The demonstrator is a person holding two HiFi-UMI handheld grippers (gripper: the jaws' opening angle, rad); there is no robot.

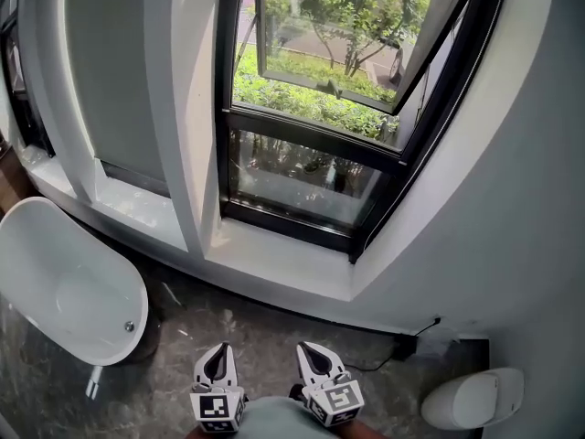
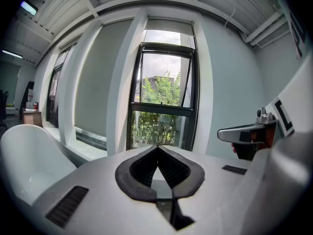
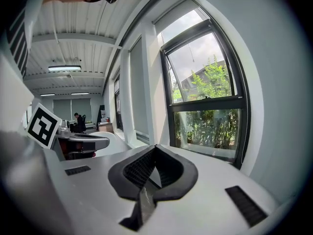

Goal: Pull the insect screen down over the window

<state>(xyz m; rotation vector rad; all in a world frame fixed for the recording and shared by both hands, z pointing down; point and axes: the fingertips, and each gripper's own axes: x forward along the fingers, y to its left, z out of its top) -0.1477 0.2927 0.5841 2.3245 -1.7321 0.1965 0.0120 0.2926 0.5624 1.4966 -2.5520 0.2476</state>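
Note:
A tall black-framed window [image 1: 315,149] stands ahead in a white recess, its upper sash tilted open over trees. In the left gripper view the window [image 2: 164,109] has a pale roll housing [image 2: 168,26] across its top, with a thin cord [image 2: 166,65] hanging below it and bare glass under that. The right gripper view shows the window [image 3: 205,103] to the right. My left gripper [image 1: 218,347] [image 2: 157,147] and right gripper [image 1: 311,346] [image 3: 155,147] are low, side by side, well short of the sill. Both are shut and hold nothing.
A white bathtub [image 1: 64,286] stands at the left. A white rounded fixture [image 1: 471,398] sits on the floor at the right, near a black cable and plug [image 1: 404,344]. The white sill [image 1: 274,259] juts out below the window. A neighbouring window [image 1: 114,71] has its grey blind down.

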